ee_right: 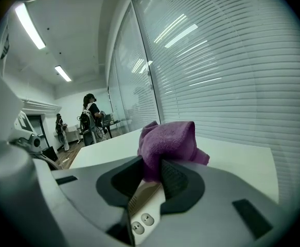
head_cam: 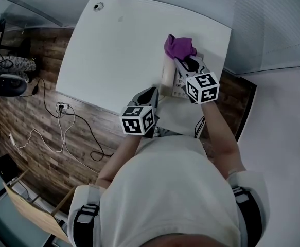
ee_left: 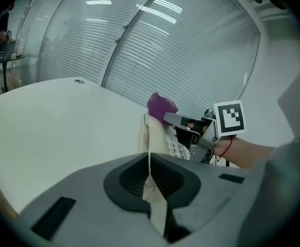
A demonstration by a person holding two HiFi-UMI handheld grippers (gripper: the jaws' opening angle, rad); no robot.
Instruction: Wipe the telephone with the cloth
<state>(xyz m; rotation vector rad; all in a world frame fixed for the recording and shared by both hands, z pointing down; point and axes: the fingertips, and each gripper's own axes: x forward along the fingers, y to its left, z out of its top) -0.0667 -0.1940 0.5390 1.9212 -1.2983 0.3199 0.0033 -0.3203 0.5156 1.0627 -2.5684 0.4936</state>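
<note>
Wiping seems just under way: right gripper [ee_right: 152,176] jaws pinch the purple cloth [ee_right: 168,138] over the telephone [ee_left: 152,138]; left gripper [ee_left: 150,181] jaws closed together, idle nearby.

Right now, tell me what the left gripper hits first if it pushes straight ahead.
The telephone: the left gripper points at its handset end, and its shut jaws seem to pinch a beige edge of it.
</note>
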